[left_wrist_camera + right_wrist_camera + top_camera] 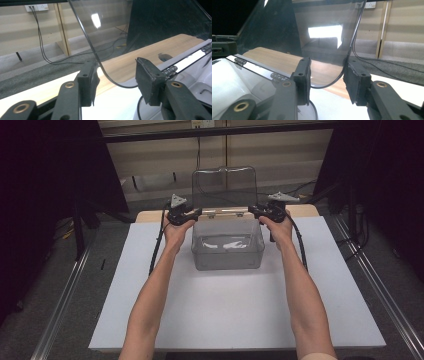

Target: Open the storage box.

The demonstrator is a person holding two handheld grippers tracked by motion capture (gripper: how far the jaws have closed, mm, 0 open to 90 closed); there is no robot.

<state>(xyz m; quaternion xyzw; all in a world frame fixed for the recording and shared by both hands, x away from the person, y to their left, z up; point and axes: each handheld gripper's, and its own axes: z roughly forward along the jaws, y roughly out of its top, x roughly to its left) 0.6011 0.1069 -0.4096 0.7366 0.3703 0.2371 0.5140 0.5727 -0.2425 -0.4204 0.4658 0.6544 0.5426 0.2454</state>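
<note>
Clear plastic box (228,251), standing mid-bench (230,315), hinged lid (224,186) standing upright. Left claw (198,212) and right claw (251,210), jaws parted, are straddling the lid's lower corners, seemingly positioning to swing it shut evenly.

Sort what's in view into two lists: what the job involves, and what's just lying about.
In the job:
clear box
its raised lid
left hand-held gripper, open at the lid's corner
right hand-held gripper, open at the other corner

Lying about:
floor cables
wall socket
</note>
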